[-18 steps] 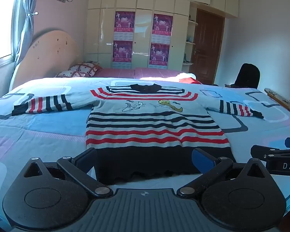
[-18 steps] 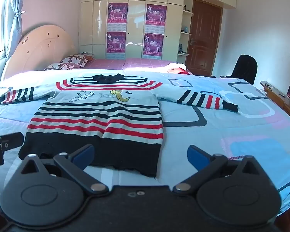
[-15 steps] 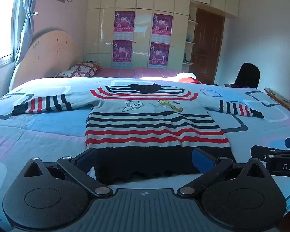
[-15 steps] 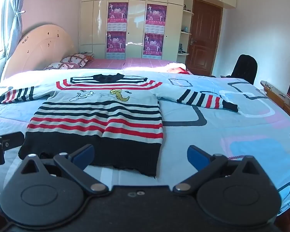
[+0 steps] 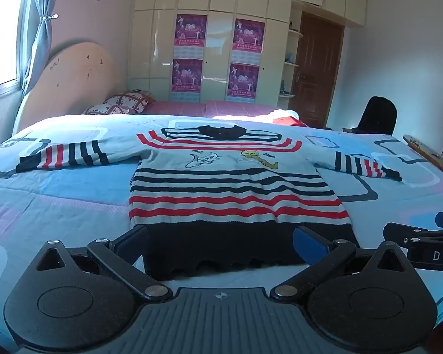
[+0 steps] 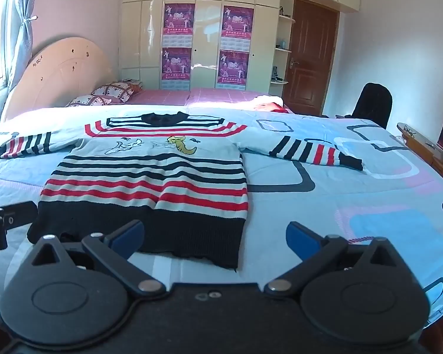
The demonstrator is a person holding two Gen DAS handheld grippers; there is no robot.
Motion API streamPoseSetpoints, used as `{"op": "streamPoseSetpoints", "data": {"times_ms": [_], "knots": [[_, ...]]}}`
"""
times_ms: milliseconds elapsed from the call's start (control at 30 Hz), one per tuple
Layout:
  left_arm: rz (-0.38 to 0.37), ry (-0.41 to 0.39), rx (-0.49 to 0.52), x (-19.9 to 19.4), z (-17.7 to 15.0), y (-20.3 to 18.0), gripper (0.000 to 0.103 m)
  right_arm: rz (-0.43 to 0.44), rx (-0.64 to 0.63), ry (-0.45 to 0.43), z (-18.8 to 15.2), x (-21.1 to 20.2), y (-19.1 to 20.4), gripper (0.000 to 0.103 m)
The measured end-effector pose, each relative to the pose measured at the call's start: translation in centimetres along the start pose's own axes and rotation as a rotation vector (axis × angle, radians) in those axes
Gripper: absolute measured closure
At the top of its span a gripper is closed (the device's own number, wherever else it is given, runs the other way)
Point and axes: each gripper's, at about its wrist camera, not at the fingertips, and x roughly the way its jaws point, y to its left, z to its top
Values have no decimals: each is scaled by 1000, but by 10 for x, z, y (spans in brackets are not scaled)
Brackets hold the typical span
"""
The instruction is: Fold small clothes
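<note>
The sweater [image 5: 233, 197] lies flat on the bed [image 5: 59, 194], both sleeves spread out left and right, hem nearest. No fold is made yet. The left gripper [image 5: 220, 243] and right gripper [image 6: 214, 237] hover near the hem, jaws wide apart, holding nothing.

White letters "DAS" on the right gripper [image 5: 428, 246] (cut off at the frame edge), poster [image 5: 190, 31] lettering illegible
</note>
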Motion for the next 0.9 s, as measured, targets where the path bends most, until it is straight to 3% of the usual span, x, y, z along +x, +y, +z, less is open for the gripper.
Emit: {"op": "streamPoseSetpoints", "data": {"times_ms": [900], "knots": [[6, 0, -7, 2, 1, 4, 0, -1, -2, -3, 5, 2, 4, 0]]}}
